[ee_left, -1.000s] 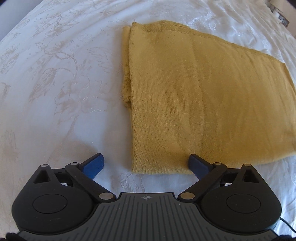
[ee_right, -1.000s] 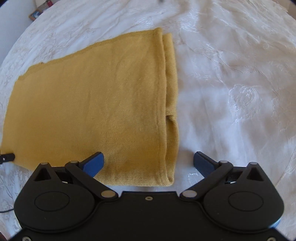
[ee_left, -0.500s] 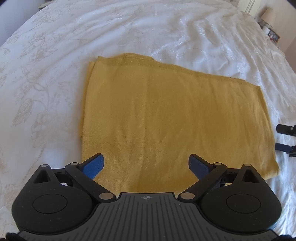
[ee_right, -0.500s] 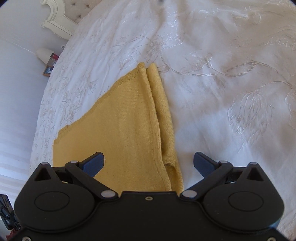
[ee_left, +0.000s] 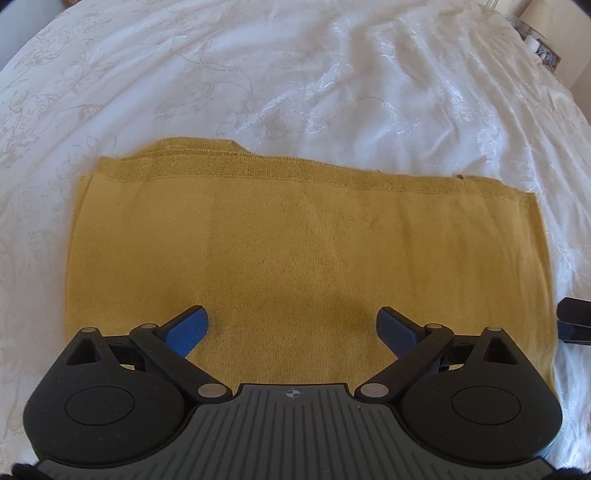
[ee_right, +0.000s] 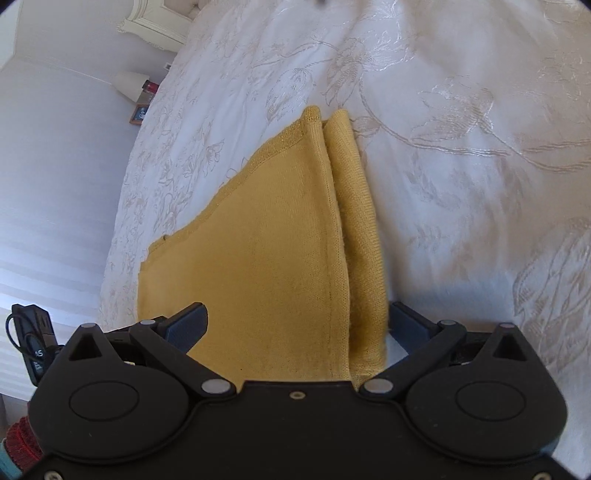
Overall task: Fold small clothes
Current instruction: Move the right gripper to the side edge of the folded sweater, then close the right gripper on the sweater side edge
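A mustard-yellow knit garment (ee_left: 295,251) lies folded flat into a rectangle on the white embroidered bedspread (ee_left: 295,74). My left gripper (ee_left: 291,328) is open and empty, over the garment's near edge. In the right wrist view the garment (ee_right: 266,266) shows its folded layers, with a narrow folded-under strip (ee_right: 354,221) along its right side. My right gripper (ee_right: 297,325) is open and empty, its jaws straddling the garment's near end. The other gripper's tips (ee_left: 576,319) show at the left wrist view's right edge.
The bedspread (ee_right: 461,147) spreads wide around the garment. A white wall (ee_right: 55,184), a headboard corner (ee_right: 155,22) and a nightstand with a lamp (ee_right: 129,83) lie beyond the bed's edge. Small items (ee_left: 539,44) sit off the bed's far right.
Both grippers have pulled back and risen from the garment, so more of the bed shows. The left one has also swung right over the garment's middle. Both stayed open.
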`<state>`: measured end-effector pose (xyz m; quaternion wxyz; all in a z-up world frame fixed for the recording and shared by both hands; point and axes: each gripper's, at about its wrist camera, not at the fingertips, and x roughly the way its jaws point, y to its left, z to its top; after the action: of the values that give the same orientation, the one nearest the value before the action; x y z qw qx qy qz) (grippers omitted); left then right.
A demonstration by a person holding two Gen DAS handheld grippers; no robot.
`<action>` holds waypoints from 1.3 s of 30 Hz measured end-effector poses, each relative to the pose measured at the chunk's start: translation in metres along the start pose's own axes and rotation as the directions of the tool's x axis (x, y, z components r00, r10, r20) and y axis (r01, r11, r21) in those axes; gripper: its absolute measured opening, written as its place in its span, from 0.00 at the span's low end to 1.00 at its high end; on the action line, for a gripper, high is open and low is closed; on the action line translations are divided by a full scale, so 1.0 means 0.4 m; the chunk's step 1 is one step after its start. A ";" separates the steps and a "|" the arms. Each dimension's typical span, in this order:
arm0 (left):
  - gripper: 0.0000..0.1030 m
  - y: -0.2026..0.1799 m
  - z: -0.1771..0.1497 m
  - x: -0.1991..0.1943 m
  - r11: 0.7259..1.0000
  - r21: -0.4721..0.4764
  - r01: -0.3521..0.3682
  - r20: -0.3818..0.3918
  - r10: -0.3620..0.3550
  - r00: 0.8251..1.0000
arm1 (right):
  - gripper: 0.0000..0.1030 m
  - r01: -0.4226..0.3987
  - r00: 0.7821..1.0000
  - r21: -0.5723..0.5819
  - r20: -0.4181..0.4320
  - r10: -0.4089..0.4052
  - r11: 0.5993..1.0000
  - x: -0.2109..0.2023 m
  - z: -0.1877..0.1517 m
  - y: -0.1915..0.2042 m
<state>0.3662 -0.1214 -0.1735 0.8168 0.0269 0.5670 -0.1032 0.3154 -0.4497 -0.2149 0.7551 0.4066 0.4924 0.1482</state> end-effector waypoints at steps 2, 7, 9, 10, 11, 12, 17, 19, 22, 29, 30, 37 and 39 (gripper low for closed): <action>0.97 -0.001 0.008 0.028 1.000 0.001 -0.012 -0.021 0.012 1.000 | 1.00 -0.030 1.000 -0.002 0.003 0.030 1.000 0.004 0.004 -0.007; 1.00 -0.010 0.019 0.068 0.999 0.024 -0.033 -0.042 0.034 0.999 | 1.00 -0.062 0.998 -0.020 -0.010 0.061 0.998 0.013 0.009 -0.010; 1.00 -0.010 0.019 0.073 0.999 0.019 -0.036 -0.041 0.037 0.998 | 1.00 -0.062 0.998 -0.022 -0.015 0.062 0.998 0.020 0.013 -0.008; 1.00 -0.010 0.018 0.074 0.999 0.014 -0.038 -0.040 0.039 0.998 | 1.00 -0.062 0.998 -0.025 -0.016 0.062 0.998 0.022 0.014 -0.007; 1.00 -0.010 0.017 0.074 0.999 0.012 -0.040 -0.039 0.040 0.998 | 1.00 -0.065 0.998 -0.028 -0.017 0.065 0.997 0.024 0.013 -0.006; 1.00 -0.012 0.014 0.074 0.999 0.011 -0.043 -0.040 0.044 0.998 | 1.00 -0.071 0.997 -0.030 -0.018 0.070 0.997 0.028 0.013 -0.004; 1.00 -0.013 0.011 0.073 0.998 0.015 -0.054 -0.057 0.055 0.997 | 1.00 -0.111 0.994 -0.016 -0.019 0.110 0.994 0.026 0.014 -0.017; 1.00 -0.019 0.017 0.079 0.998 0.016 -0.055 -0.065 0.056 0.996 | 1.00 -0.126 0.992 -0.002 -0.017 0.126 0.992 0.020 0.014 -0.023; 1.00 -0.025 0.020 0.084 0.998 0.018 -0.055 -0.065 0.056 0.996 | 0.85 -0.119 0.993 0.010 -0.024 0.119 0.993 0.017 0.009 -0.020; 1.00 -0.012 0.040 0.076 0.999 0.022 -0.031 -0.077 0.032 0.997 | 0.29 -0.007 1.000 0.047 -0.027 0.008 0.999 0.011 -0.023 -0.006; 0.99 -0.006 0.043 0.065 1.000 0.015 -0.024 -0.072 0.025 0.997 | 0.27 0.021 1.000 0.038 -0.023 -0.020 0.999 0.008 -0.024 0.009; 0.96 0.062 0.013 -0.066 1.000 -0.011 -0.027 0.027 0.027 0.999 | 0.26 0.160 0.987 -0.023 -0.008 -0.160 0.987 -0.014 -0.015 0.128; 0.96 0.091 -0.005 -0.097 1.000 -0.007 -0.026 0.039 0.026 0.999 | 0.26 0.174 0.985 -0.034 -0.006 -0.174 0.984 -0.014 -0.015 0.165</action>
<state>0.3584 -0.0803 -0.1406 0.8292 0.0296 0.5507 -0.0910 0.3193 -0.4089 -0.1623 0.7696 0.3489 0.5269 0.0915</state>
